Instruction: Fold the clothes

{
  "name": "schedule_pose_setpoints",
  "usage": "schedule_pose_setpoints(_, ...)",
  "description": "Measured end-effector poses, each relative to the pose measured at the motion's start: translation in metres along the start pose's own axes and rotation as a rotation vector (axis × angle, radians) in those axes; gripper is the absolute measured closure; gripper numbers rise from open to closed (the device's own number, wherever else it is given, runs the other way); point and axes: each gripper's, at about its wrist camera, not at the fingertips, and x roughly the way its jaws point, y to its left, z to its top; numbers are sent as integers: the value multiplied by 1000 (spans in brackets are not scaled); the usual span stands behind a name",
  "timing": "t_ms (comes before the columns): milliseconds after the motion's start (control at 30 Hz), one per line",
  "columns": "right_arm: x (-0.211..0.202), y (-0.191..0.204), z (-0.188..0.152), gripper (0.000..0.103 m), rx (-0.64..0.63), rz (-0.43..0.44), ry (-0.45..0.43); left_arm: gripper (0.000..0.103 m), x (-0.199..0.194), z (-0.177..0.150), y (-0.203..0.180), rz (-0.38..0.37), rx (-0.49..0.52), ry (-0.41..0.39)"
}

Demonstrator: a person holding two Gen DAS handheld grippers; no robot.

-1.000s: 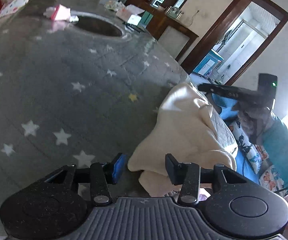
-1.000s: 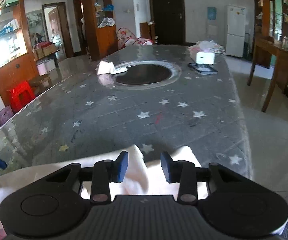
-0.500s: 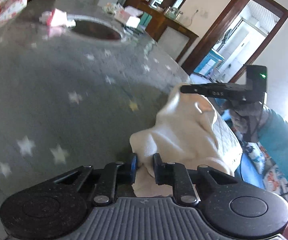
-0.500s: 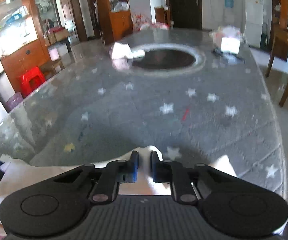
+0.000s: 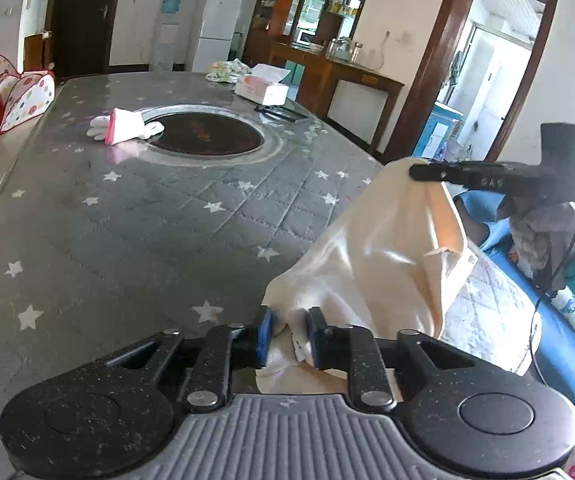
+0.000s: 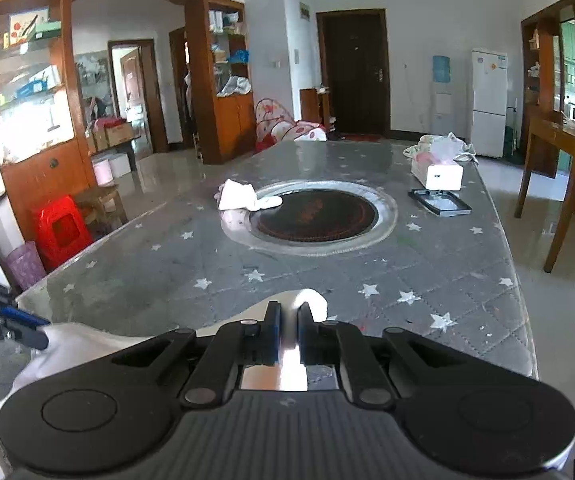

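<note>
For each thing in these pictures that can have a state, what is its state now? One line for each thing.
cream garment: lifted off the table edge, held at two points, hanging in folds.
left gripper: cloth between its jaws; they have just been opening a little.
right gripper: shut on the cream garment, after just closing.
white glove: lying flat beside the round hotplate.
tissue box: open, a tissue sticking out.
dark door: closed.
</note>
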Motion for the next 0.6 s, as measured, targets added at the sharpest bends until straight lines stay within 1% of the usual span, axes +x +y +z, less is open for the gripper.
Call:
schedule_pose_setpoints(33, 0, 0, 0, 96, 3, -1, -1, 71, 3, -1, 2, 0, -8, 6)
schedule_pose_setpoints(167, 3, 1, 2, 96, -2, 0, 4, 73, 12, -4, 10, -23, -52, 22)
schedule_pose_setpoints(233, 5, 2, 3, 96, -9, 3, 9, 83, 16, -4, 14, -37, -65, 26)
schedule_pose_setpoints(300, 7, 4, 4, 96, -18, 3, 12, 90, 18, -3, 15, -33, -70, 27)
schedule_pose_setpoints(367, 7, 6, 6, 96, -24, 3, 13, 90, 20, -2, 18, -32, -81, 36)
schedule_pose_setpoints(400, 8, 6, 6, 96, -26, 3, 14, 89, 20, -1, 19, -32, -87, 41)
schedule_pose_setpoints(467, 9, 6, 6, 96, -31, 1, 18, 85, 18, -1, 19, -4, -85, 37)
schedule_pose_setpoints(500, 10, 6, 5, 96, -29, 0, 23, 78, 17, -1, 20, 10, -85, 34)
schedule_pose_setpoints(533, 11, 5, 5, 96, -26, -1, 27, 67, 16, -2, 21, 27, -94, 31)
schedule_pose_setpoints(600, 14, 3, 2, 96, -19, -4, 36, 57, 15, -3, 25, 57, -119, 25)
